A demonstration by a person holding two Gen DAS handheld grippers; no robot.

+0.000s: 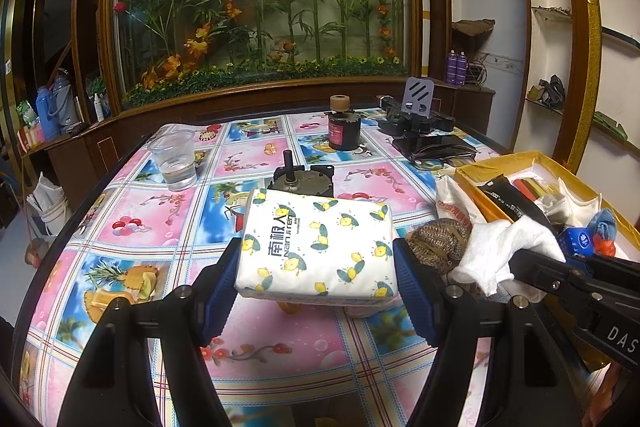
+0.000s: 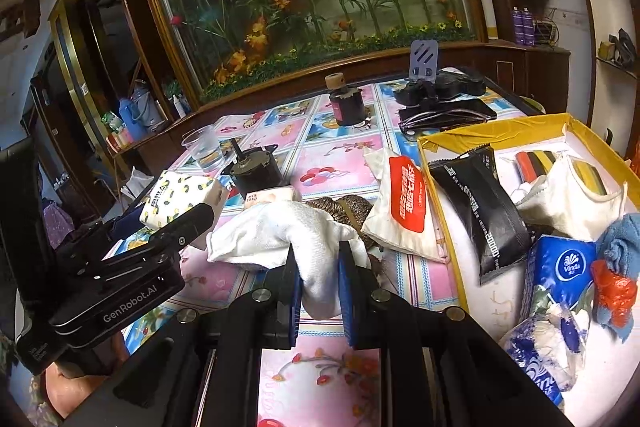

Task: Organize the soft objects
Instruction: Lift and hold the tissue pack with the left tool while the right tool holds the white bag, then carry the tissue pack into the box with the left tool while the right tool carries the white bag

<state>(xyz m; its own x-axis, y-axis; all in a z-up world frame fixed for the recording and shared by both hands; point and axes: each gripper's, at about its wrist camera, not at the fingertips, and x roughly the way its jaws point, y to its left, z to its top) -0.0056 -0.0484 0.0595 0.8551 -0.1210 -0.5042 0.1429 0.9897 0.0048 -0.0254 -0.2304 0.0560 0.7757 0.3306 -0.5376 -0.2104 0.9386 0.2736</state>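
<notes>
A white tissue pack with a lemon print [image 1: 316,247] hangs a little above the table, and my left gripper [image 1: 318,255] is shut on it, blue pads pressing its two short sides. The same pack [image 2: 180,195] shows at the left of the right wrist view. My right gripper [image 2: 320,255] is shut on a white cloth [image 2: 276,231], which droops over the table just left of the yellow box [image 2: 444,139]. Behind the cloth lie a brown knitted piece [image 2: 352,205] and a white-and-red tissue packet [image 2: 404,207].
The yellow box holds a black packet [image 2: 476,203], a white mask [image 2: 560,199], a blue tissue pack [image 2: 560,267] and a blue cloth [image 2: 620,239]. On the patterned tablecloth stand a plastic cup [image 1: 174,159], a small motor [image 1: 304,179], a dark jar [image 1: 344,131] and a phone stand [image 1: 418,99].
</notes>
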